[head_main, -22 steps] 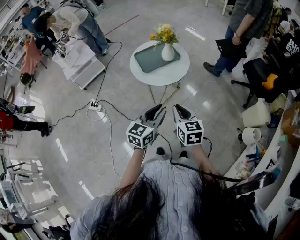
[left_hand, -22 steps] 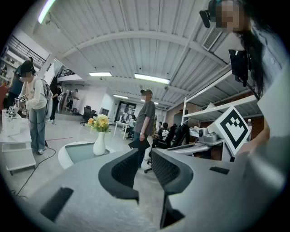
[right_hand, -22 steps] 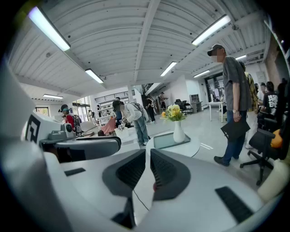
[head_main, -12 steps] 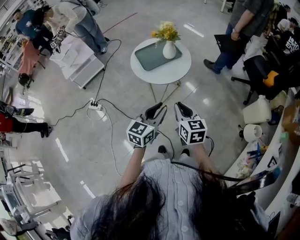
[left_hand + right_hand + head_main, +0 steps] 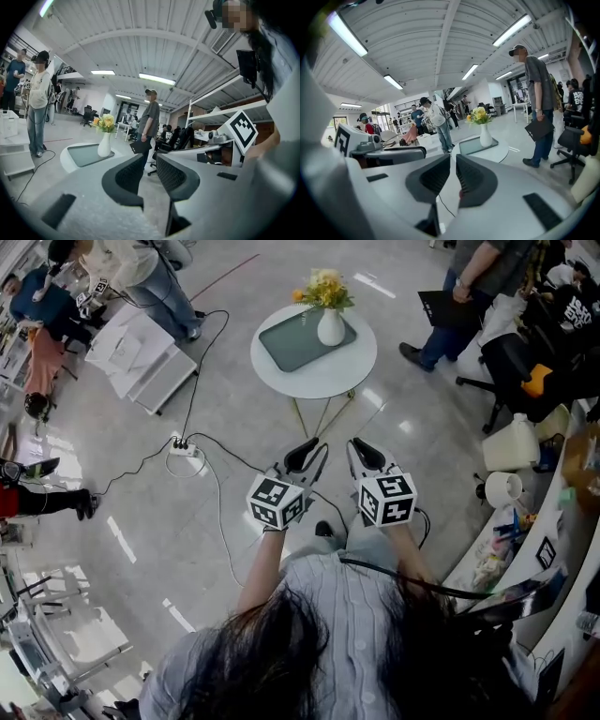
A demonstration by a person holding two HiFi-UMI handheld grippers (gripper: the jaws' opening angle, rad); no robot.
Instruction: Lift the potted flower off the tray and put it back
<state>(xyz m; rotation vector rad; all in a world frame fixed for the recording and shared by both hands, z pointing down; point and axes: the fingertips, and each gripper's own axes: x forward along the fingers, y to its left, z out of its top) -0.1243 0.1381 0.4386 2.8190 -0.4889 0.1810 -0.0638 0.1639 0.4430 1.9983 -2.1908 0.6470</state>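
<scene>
White and round, the tabletop (image 5: 319,381) is seen at the upper middle of the head view, and a grey-green rectangular tray (image 5: 289,345) is laid on it. The potted flower (image 5: 330,317), a white vase filled with yellow and orange blooms, is stood upright on the tray, near its right-hand end as seen from the head view. It is touched by neither gripper.

The left gripper (image 5: 302,457) and the right gripper (image 5: 364,454) are held side by side over the glossy floor (image 5: 141,521), well short of the tabletop and pointed toward it. In the left gripper view the dark ribbed fingers (image 5: 129,176) are seen drawn together with only a thin slit between them, and nothing is held there; the flower is framed to their left in the distance. In the right gripper view the fingers (image 5: 431,177) are likewise closed on nothing, with the flower and tray seen beyond them, slightly to the right.

A marker cube (image 5: 277,502) is carried on the left gripper and another (image 5: 386,500) on the right. A white power strip (image 5: 183,448) is laid on the floor to the left of the tabletop, with black cables (image 5: 220,512) trailed from it. To the right of the tabletop a person in dark trousers (image 5: 450,296) is seen standing with a black folder held at the side, and a black office chair (image 5: 511,381) and a white canister (image 5: 512,446) are placed further right
</scene>
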